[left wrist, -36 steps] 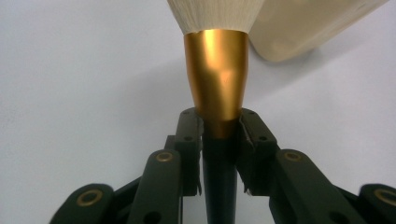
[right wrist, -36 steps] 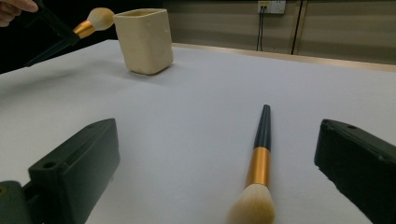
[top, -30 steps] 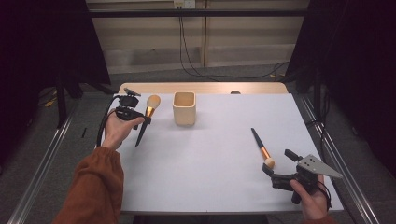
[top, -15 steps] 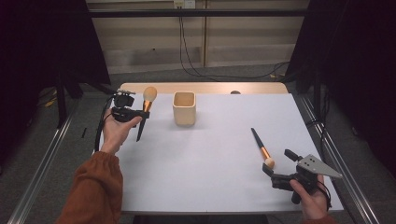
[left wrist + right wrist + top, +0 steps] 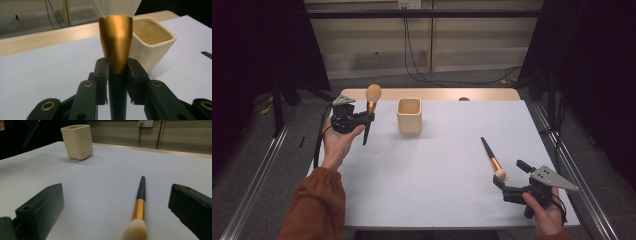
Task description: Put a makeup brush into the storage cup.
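My left gripper (image 5: 368, 119) is shut on a makeup brush (image 5: 370, 105) with a gold ferrule (image 5: 115, 45), held nearly upright with its pale bristles up, in the air left of the cream square cup (image 5: 409, 115). From the left gripper view the cup (image 5: 150, 41) stands just behind the brush. A second brush (image 5: 492, 159) lies flat on the white table at the right, bristles toward me. My right gripper (image 5: 510, 176) rests open just short of its bristle end; in its own view the brush (image 5: 139, 207) lies between the wide jaws, untouched.
The white table top (image 5: 437, 165) has a wooden strip along its far edge (image 5: 437, 94). Metal rails (image 5: 257, 185) run along both sides. Cables (image 5: 417, 55) hang at the back wall.
The left hand has tipped its brush more upright, bristles rising, and drifted slightly left and up. The right gripper and the lying brush have stayed put.
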Available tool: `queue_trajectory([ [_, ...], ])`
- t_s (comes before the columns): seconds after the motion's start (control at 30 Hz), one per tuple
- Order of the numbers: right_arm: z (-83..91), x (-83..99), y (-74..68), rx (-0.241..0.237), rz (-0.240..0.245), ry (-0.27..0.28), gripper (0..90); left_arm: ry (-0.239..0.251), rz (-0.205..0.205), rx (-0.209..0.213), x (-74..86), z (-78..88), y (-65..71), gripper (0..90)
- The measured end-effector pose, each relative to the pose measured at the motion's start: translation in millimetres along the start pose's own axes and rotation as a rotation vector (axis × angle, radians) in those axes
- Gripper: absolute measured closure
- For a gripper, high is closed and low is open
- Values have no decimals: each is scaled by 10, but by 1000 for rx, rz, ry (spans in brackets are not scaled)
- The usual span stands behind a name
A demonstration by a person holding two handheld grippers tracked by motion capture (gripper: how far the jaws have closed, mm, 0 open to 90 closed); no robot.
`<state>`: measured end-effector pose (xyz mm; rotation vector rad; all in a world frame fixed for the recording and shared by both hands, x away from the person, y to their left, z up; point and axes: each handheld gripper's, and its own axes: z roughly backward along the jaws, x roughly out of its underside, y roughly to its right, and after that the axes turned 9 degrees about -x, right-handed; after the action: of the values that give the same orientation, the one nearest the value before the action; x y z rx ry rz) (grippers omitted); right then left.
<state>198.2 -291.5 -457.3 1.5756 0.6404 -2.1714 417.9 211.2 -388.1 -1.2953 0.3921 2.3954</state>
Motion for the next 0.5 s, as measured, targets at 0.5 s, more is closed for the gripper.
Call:
queue_trajectory([
  [0.5,1,0,0,-2,1,2,0,180,24,49,2,111,68,721],
])
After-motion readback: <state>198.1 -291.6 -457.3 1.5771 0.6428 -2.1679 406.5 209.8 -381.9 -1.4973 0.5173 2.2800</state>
